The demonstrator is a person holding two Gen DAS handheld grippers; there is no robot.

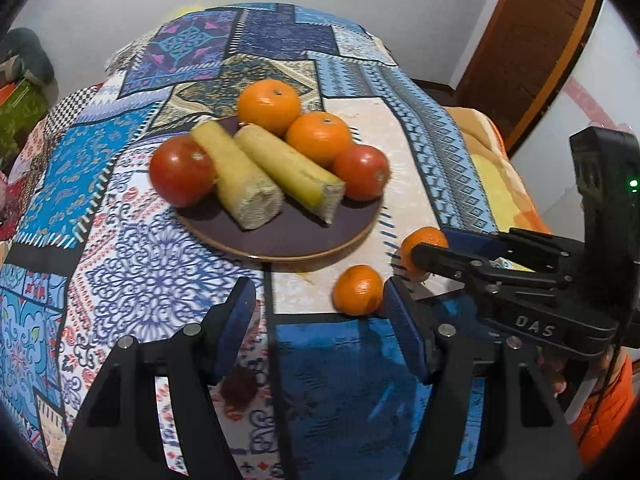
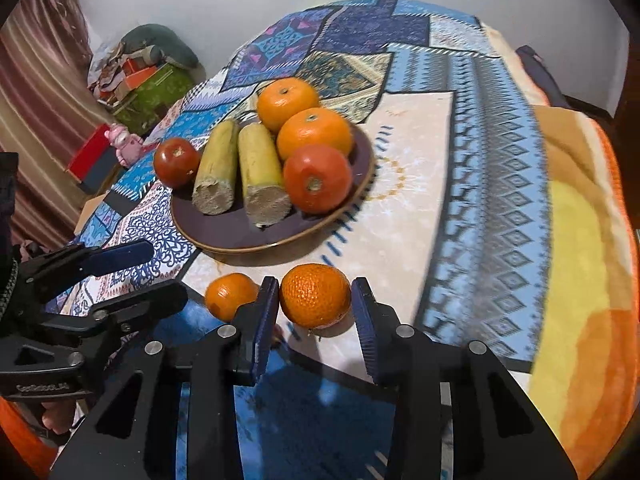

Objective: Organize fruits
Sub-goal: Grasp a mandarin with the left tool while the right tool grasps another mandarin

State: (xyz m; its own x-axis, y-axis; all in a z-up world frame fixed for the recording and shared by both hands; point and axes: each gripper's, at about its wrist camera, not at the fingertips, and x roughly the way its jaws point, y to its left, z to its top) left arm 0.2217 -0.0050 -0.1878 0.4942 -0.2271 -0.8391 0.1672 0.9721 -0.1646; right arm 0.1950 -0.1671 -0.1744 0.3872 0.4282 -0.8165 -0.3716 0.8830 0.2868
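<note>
A dark plate point(image 1: 288, 236) point(image 2: 240, 236) on the patchwork cloth holds two oranges point(image 1: 269, 102) point(image 1: 319, 138), two tomatoes point(image 1: 181, 170) point(image 1: 362, 172) and two yellow-green stalk pieces point(image 1: 240, 178) point(image 1: 288, 168). Two small oranges lie on the cloth in front of the plate. My right gripper point(image 2: 316, 294) point(image 1: 428, 245) is shut on the right one point(image 2: 316, 300) point(image 1: 424, 238), a pad against each side. The left small orange point(image 1: 358, 290) point(image 2: 228, 294) rests free, just ahead of my left gripper's right finger. My left gripper point(image 1: 318, 296) point(image 2: 160, 274) is open with nothing between its fingers.
The cloth-covered table point(image 1: 140, 264) drops away at its edges. An orange and yellow blanket point(image 2: 580, 248) lies at the right. A wooden door point(image 1: 532, 40) stands behind. Boxes and bundles point(image 2: 148, 76) and a pink toy point(image 2: 124, 142) sit beyond the left edge. A hand point(image 2: 56, 416) holds the left gripper.
</note>
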